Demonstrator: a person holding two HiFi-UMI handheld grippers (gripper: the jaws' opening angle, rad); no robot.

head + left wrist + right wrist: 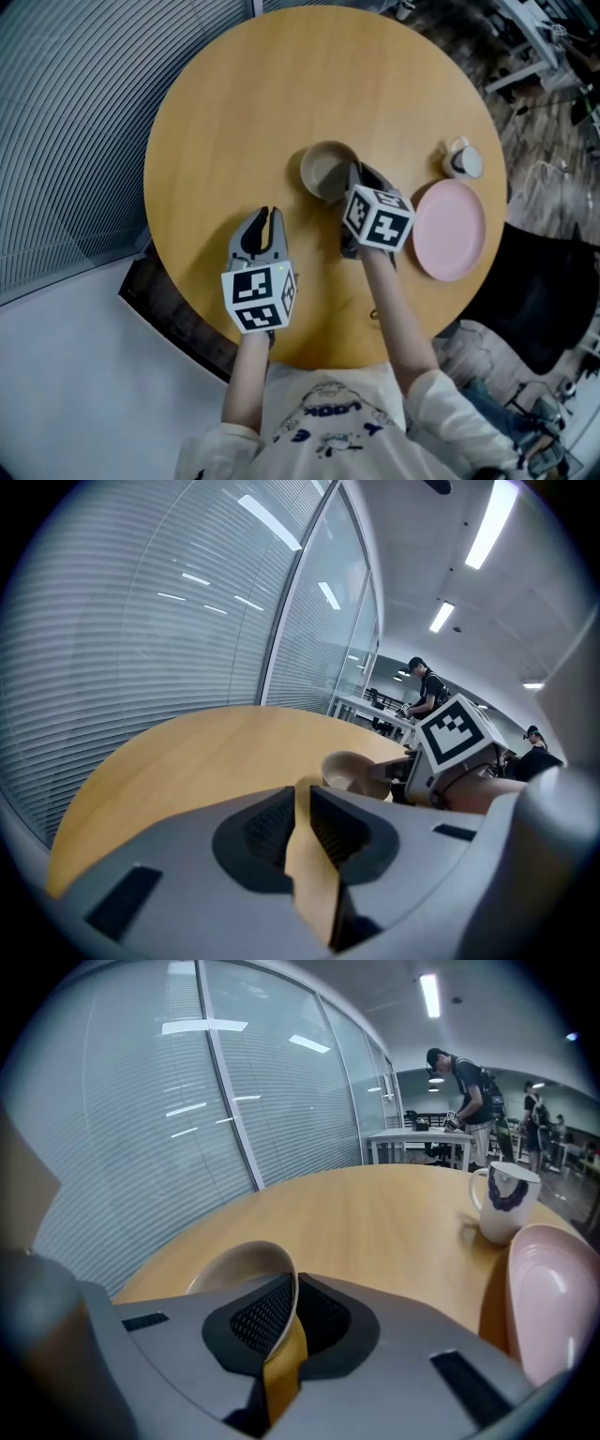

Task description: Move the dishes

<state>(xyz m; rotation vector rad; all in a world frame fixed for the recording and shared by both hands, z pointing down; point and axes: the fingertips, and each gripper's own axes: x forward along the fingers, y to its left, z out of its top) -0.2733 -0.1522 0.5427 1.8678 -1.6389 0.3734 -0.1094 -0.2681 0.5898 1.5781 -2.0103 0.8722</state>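
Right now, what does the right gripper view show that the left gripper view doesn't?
Only the right gripper view: the pink plate, the white mug, and the right gripper shut on the rim of the bowl. Only the left gripper view: the left gripper, jaws slightly apart and empty, plus the right gripper's marker cube. Both: that beige bowl and the round wooden table.
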